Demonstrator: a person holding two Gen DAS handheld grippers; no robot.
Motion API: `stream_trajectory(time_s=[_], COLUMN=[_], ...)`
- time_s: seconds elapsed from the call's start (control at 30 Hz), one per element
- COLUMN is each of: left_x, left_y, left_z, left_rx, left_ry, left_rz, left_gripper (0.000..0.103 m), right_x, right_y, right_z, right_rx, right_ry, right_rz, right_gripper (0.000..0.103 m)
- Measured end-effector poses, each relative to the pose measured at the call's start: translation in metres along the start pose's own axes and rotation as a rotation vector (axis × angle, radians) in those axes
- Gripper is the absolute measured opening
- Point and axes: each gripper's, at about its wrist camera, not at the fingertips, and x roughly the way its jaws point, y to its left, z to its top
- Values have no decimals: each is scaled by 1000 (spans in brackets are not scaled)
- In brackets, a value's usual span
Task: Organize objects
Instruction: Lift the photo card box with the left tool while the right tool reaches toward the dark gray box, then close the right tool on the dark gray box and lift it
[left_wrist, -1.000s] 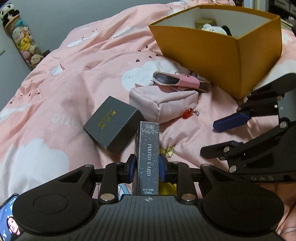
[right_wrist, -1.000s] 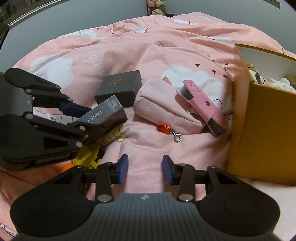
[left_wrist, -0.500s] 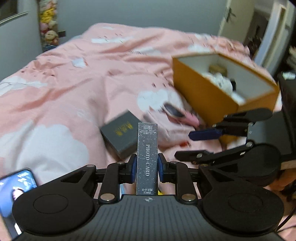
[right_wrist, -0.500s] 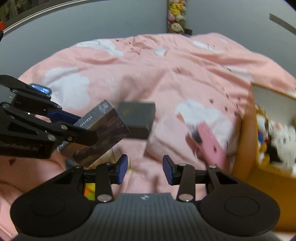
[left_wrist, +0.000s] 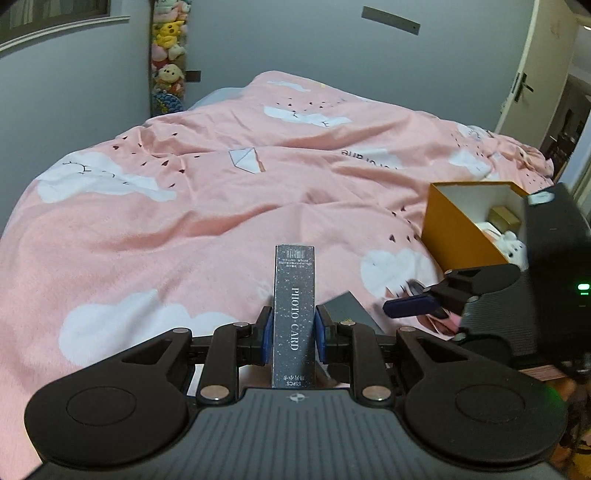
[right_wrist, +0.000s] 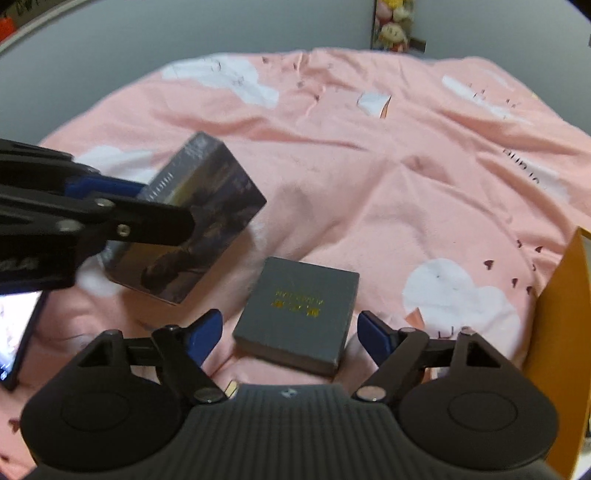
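Note:
My left gripper is shut on a dark speckled photo card box, held upright above the pink bedspread. The right wrist view shows that same box lifted at the left in the left gripper. My right gripper hangs over a flat grey box with gold print lying on the bed; its jaws are opening and stand wide on either side of the box without touching it. The grey box's corner peeks out beside the photo card box. The right gripper shows at the right of the left wrist view.
An orange open carton with soft toys and a small box inside sits on the bed at right; its wall edges the right wrist view. A pink case lies partly hidden below the right gripper. A lit phone lies at left.
The left gripper has lifted the photo card box and rolled, so the view now looks across the bed. The right gripper moved over the grey box and its jaws spread wide.

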Motion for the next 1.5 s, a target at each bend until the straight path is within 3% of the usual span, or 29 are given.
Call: stream_trajectory(time_s=[0.27,0.63,0.83,1.1,1.33,1.5], left_x=[19,20,1,-34,-37,-11], left_y=[14,18,11,-37,-113,-181], left_z=[5,3,8,32,61,77], left_rx=[-42,-62,-83,-12,165,366], left_ry=[10,9,-28,-100,-101,-8], left_rz=[-15,-28,-83,-226,-414,-526], left_gripper=[25,25,25,25,25,25], right_x=[40,40,-14,-113,-196,-227], right_y=[-9,-11,-13,-39,-92,-135], right_z=[11,7,3,-10,-34,-53], right_rx=[49,51,51,64,146,177], right_ry=[114,93,-22,-159,-174,-110], right_rz=[11,16,-1,-76,-211,-336], right_gripper=[82,81,81,81,81,81])
